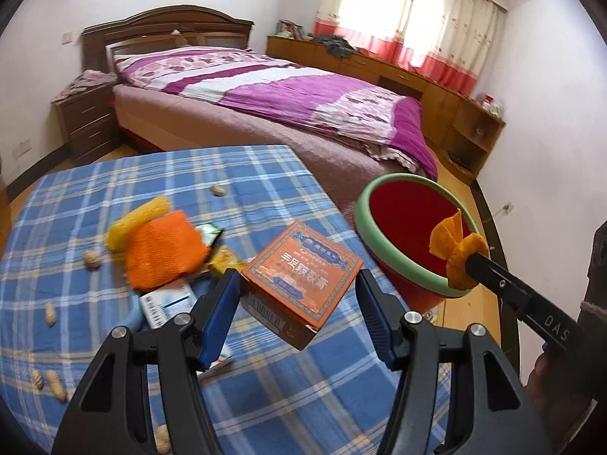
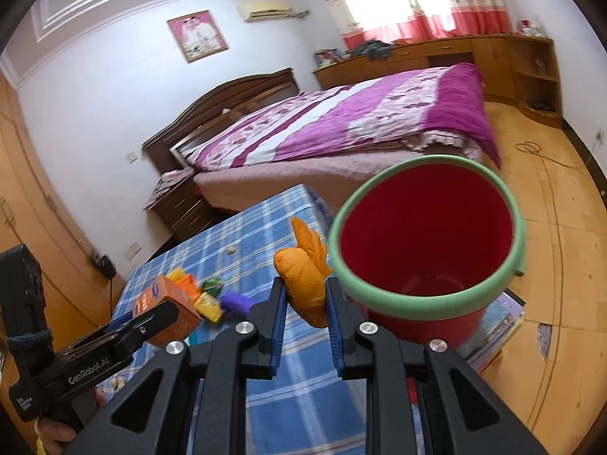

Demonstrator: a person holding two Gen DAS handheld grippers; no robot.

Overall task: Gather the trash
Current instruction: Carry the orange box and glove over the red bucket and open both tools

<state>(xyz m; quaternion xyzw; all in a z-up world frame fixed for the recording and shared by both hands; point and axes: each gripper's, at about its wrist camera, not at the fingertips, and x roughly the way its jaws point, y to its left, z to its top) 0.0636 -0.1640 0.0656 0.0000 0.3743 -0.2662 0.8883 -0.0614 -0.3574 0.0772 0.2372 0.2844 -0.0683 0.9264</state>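
Pretty ordinary bedroom: white walls (image 2: 95, 94), wooden floor (image 2: 561, 265), big bed (image 1: 265, 91) with a purple patterned quilt and dark headboard (image 1: 167, 26), nightstand (image 1: 87, 121) beside it, low wooden cabinets (image 1: 436, 79) under a bright curtained window (image 1: 409, 11).

The orange net bag (image 1: 163, 254) and the wrappers under it on the bench (image 1: 265, 398) were smeared by motion, their print unreadable. The left tongs (image 1: 299, 303) covered the box's (image 1: 299, 265) lower sides. In the right wrist view the red bucket's (image 2: 425, 242) base was hidden behind the right tongs (image 2: 305, 303), and the purple thing (image 2: 235, 301) near the bench's far edge was too blurred to name.
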